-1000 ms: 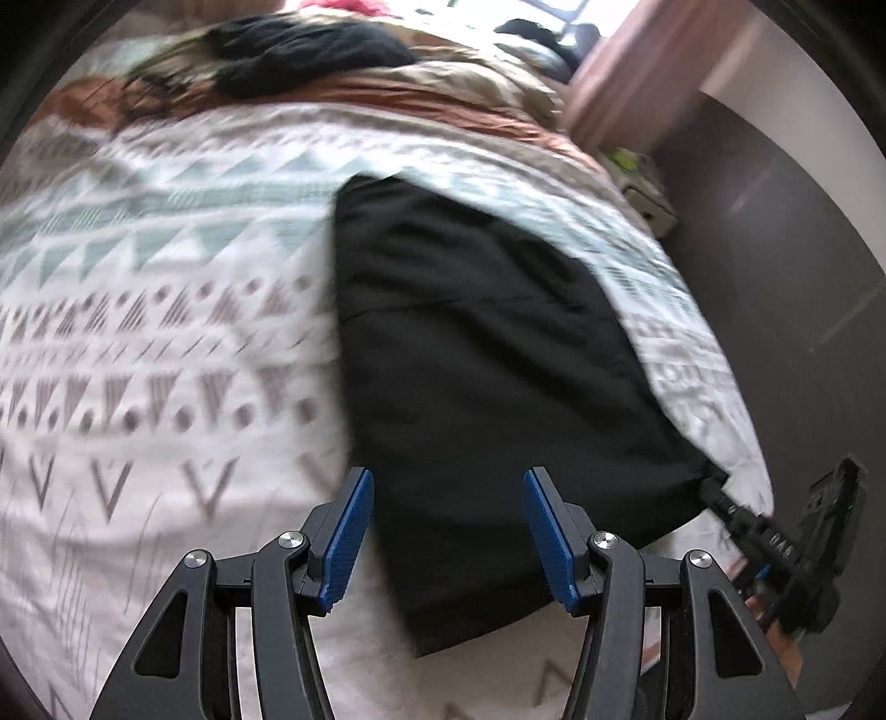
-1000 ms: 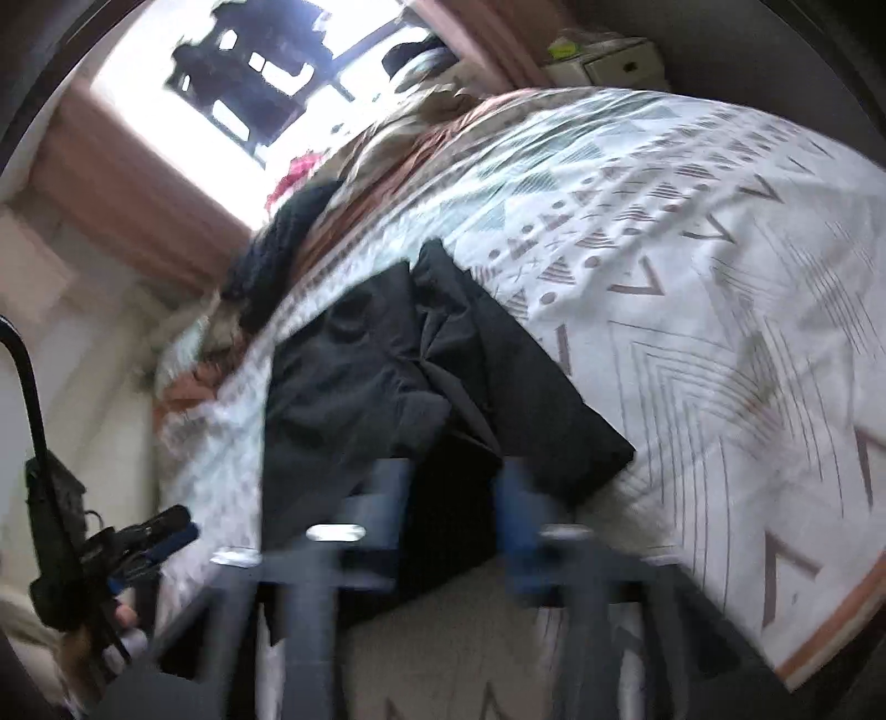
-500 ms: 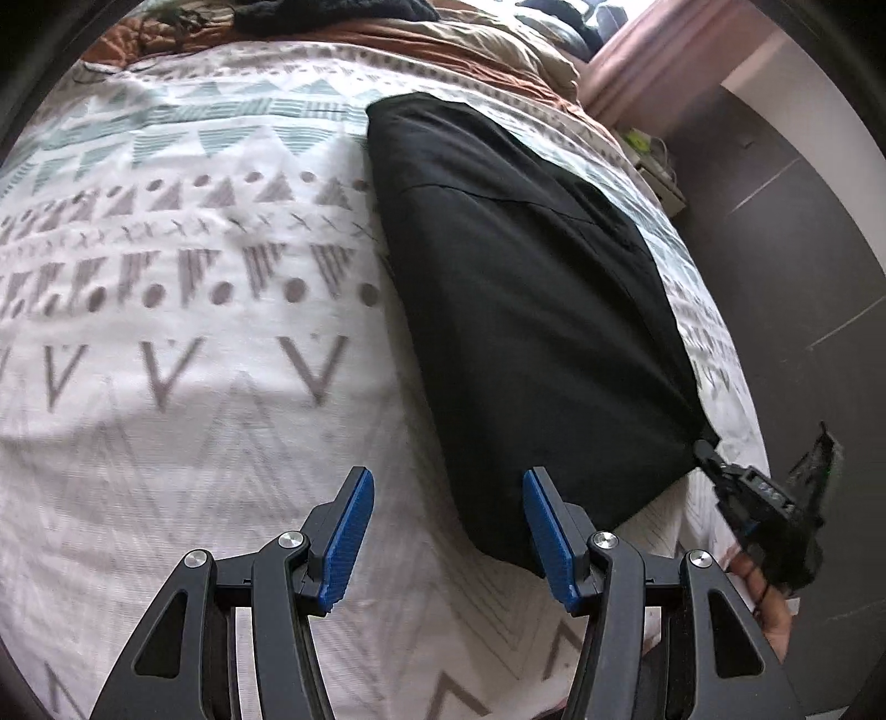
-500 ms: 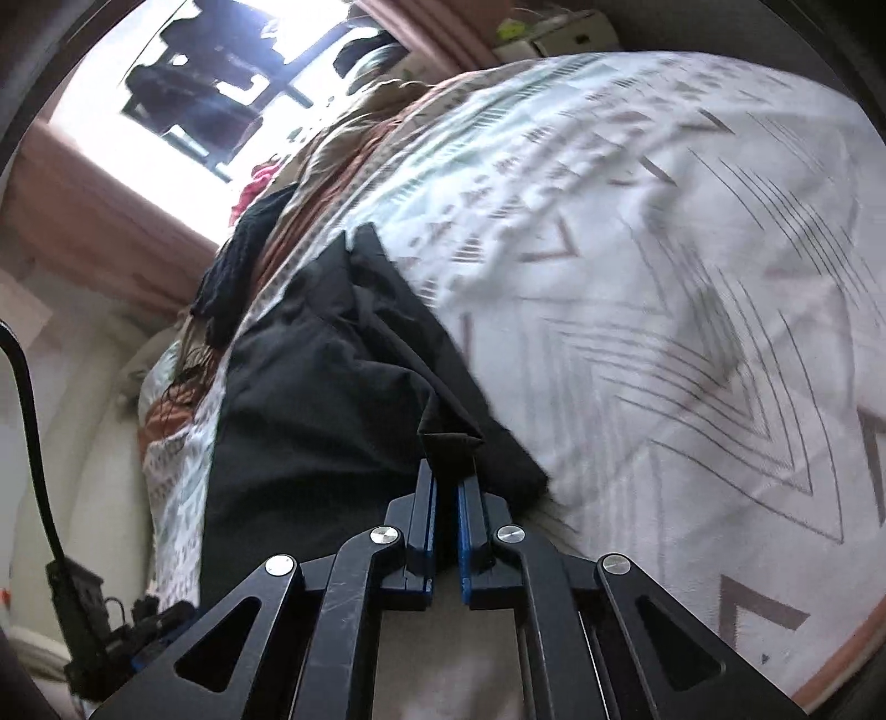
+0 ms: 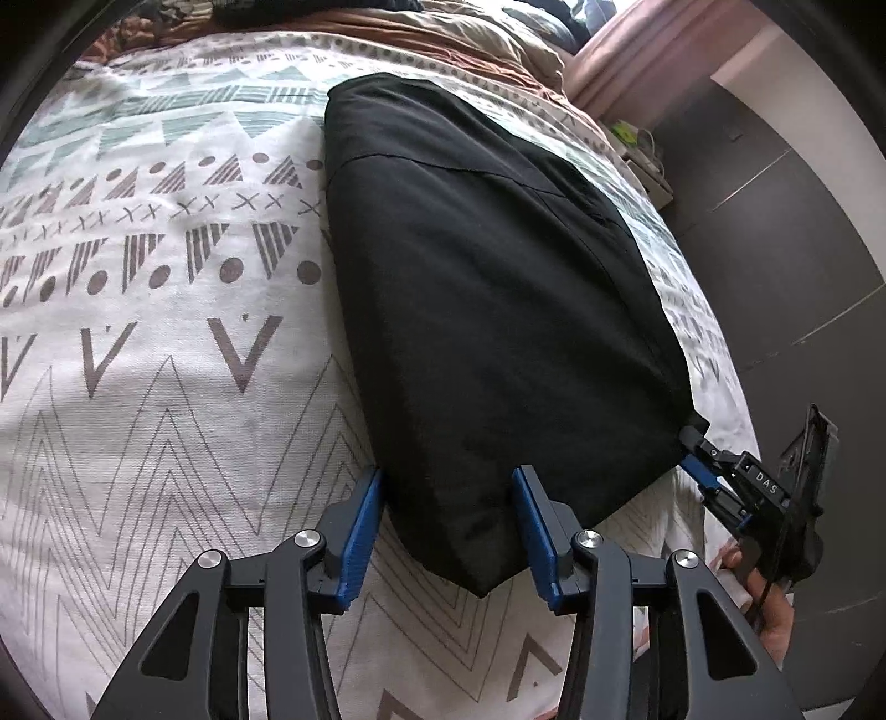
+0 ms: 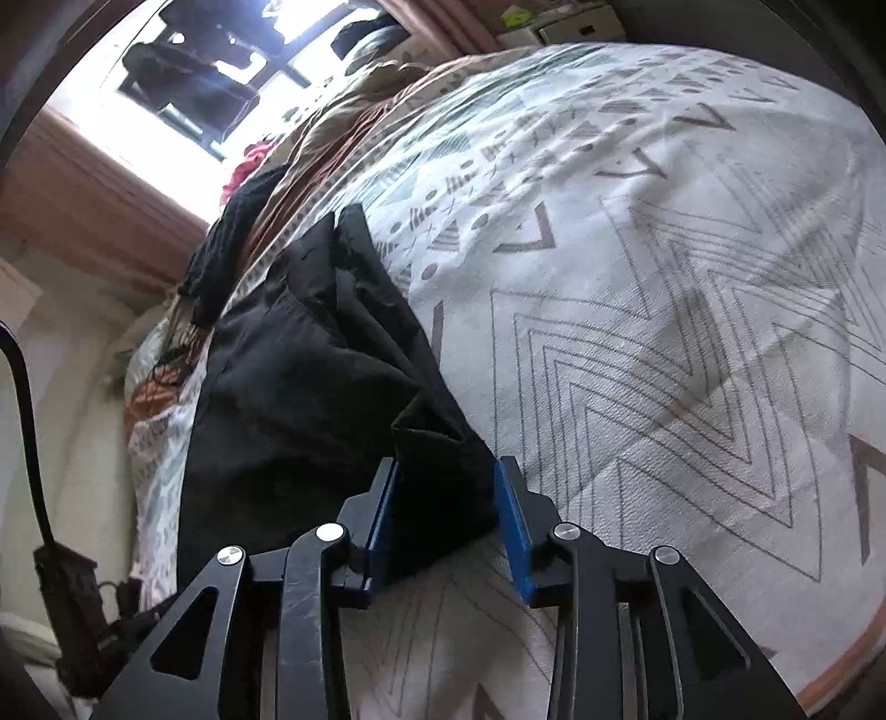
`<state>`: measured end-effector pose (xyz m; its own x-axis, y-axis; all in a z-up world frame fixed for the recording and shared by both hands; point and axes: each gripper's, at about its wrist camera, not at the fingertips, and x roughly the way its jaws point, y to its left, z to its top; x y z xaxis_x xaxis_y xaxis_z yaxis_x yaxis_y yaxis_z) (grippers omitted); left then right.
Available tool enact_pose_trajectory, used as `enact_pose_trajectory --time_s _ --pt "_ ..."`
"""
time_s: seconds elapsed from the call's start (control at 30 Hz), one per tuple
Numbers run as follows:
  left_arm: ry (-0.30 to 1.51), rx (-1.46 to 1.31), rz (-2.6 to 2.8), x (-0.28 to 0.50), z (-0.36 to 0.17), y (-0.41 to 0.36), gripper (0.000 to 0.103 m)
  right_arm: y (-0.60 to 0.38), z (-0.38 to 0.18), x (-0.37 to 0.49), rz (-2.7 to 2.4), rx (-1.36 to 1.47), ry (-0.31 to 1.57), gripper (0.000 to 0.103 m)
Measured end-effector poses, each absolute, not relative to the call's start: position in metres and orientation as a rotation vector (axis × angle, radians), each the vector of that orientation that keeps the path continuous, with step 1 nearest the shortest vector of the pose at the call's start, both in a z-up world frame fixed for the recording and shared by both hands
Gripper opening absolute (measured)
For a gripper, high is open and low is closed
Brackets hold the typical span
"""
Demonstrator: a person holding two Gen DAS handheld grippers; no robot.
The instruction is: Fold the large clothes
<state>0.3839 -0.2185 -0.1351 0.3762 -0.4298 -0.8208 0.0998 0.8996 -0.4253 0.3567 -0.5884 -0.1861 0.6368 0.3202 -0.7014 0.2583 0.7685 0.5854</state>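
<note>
A large black garment [image 5: 487, 310] lies folded lengthwise on a patterned bedspread [image 5: 166, 332]. My left gripper [image 5: 448, 531] is open, its blue pads either side of the garment's near corner. My right gripper [image 6: 448, 515] is open, with the garment's other near corner [image 6: 437, 459] lying between its pads. The right gripper also shows in the left wrist view [image 5: 692, 454] at the garment's right corner. The garment fills the left of the right wrist view [image 6: 310, 376].
A rumpled brown duvet [image 5: 443, 39] and dark clothes [image 6: 232, 243] lie at the head of the bed. A bright window [image 6: 183, 77] is beyond. A bedside stand [image 5: 642, 160] and dark floor [image 5: 786, 249] lie past the bed's right edge.
My right gripper was shut on the garment's corner half a second ago and has now opened. My left gripper has moved in to the garment's near corner.
</note>
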Motion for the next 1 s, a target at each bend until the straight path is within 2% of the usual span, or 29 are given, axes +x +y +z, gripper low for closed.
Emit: enact_pose_trajectory --time_s 0.13,0.27,0.33,0.43,0.47,0.53,1.0 --pt "1.137 -0.296 -0.335 0.380 -0.134 -0.222 0.049 -0.593 -0.191 0.359 0.036 0.740 0.907 0.048" --pt "1.132 -0.281 -0.330 0.377 -0.133 -0.226 0.049 -0.591 -0.189 0.359 0.028 0.712 0.915 0.048" --pt "1.130 -0.268 -0.328 0.378 -0.133 -0.228 0.044 -0.589 -0.188 0.361 0.029 0.694 0.920 0.048" --pt "1.100 -0.211 -0.329 0.377 -0.129 -0.237 0.032 -0.590 -0.188 0.359 0.047 0.712 0.911 0.033" --pt "1.086 -0.190 -0.330 0.377 -0.126 -0.239 0.030 -0.589 -0.187 0.358 0.051 0.716 0.905 0.024" --pt "1.069 -0.151 -0.329 0.377 -0.120 -0.239 0.026 -0.587 -0.183 0.354 0.081 0.739 0.888 0.014" --pt "1.013 -0.032 -0.293 0.357 -0.102 -0.189 0.019 -0.534 -0.177 0.297 0.168 0.762 0.889 0.011"
